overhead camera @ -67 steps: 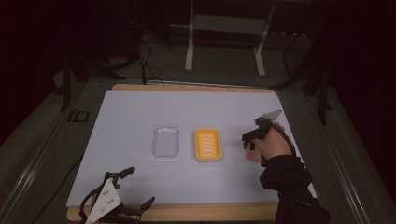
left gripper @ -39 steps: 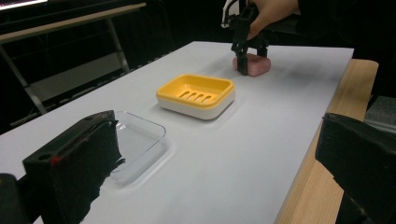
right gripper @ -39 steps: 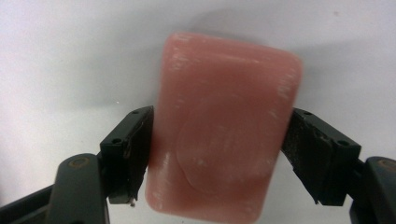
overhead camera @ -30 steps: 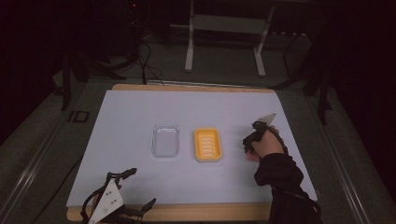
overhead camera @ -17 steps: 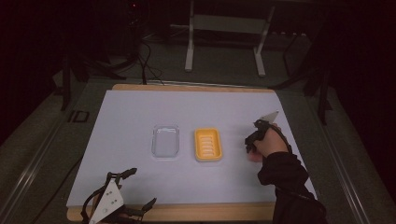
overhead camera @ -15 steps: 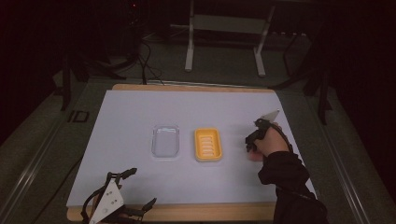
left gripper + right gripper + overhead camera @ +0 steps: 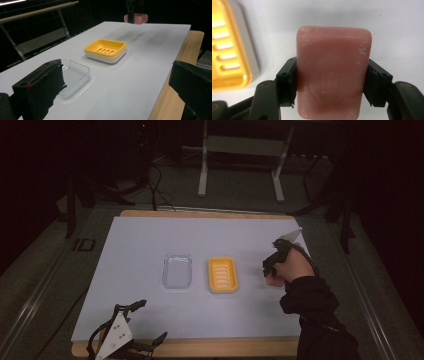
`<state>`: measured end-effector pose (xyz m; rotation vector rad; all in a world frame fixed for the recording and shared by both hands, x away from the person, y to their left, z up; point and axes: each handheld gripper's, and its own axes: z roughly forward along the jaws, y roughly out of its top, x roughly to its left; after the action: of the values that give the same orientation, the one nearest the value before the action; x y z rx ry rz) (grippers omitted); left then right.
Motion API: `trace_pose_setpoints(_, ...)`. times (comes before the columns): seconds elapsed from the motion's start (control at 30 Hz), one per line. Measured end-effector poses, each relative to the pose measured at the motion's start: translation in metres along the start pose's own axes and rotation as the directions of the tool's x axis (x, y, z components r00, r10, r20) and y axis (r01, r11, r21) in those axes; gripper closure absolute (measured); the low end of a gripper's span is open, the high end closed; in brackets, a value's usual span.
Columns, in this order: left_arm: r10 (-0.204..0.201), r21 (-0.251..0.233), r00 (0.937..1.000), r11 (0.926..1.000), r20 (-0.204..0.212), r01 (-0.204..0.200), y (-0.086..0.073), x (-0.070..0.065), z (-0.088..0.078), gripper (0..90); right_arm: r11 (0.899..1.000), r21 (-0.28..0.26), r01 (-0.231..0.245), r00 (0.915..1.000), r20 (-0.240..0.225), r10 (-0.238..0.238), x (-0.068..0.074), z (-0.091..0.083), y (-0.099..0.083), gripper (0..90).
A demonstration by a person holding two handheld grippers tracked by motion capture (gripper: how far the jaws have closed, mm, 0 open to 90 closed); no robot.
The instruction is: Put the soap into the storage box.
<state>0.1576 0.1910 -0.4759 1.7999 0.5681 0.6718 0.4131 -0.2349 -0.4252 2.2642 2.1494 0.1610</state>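
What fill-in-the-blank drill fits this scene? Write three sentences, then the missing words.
1. The right hand-held gripper is shut on a pink bar of ____.
2. The slotted soap dish is ____ in colour.
3. The clear tray lies on the ____ side of the soap dish in the high view.

Missing words: soap; yellow; left

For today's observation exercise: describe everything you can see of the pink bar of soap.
The pink bar of soap is a rounded rectangular block, matte and waxy, with pale scuffs at its edges and a faint oval imprint on its face. The right gripper is shut on it, one black pad pressing each long side. It hangs above the white table cover, right of the yellow soap dish.
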Motion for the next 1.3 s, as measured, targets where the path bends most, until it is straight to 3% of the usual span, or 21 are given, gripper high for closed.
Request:
trace_pose_setpoints(0.23,-0.002,-0.002,1.0000,1.0000,-0.001,0.002,0.000,0.000,0.000,0.5,0.999,-0.035,0.020,0.9996,-0.021,-0.021,0.013,-0.019,-0.001,37.7)
trace_pose_setpoints(0.5,-0.001,-0.001,1.0000,1.0000,-0.001,0.001,0.000,0.000,0.000,0.5,0.999,-0.029,0.045,0.9987,-0.023,-0.046,0.027,-0.028,-0.001,37.7)
trace_pose_setpoints(0.57,-0.002,0.000,1.0000,1.0000,-0.001,0.002,0.000,0.000,0.000,0.5,0.997,-0.046,0.062,0.9973,-0.036,-0.064,0.039,-0.033,-0.002,37.7)
trace_pose_setpoints(0.93,-0.002,-0.004,1.0000,1.0000,-0.005,0.002,0.000,0.001,-0.001,0.5,0.991,-0.051,0.126,0.9898,-0.061,-0.129,0.076,-0.037,-0.005,37.7)
trace_pose_setpoints(1.3,0.001,-0.004,1.0000,1.0000,0.000,-0.001,0.000,0.000,-0.001,0.5,0.976,-0.059,0.210,0.9720,-0.095,-0.215,0.125,-0.027,-0.012,37.8)
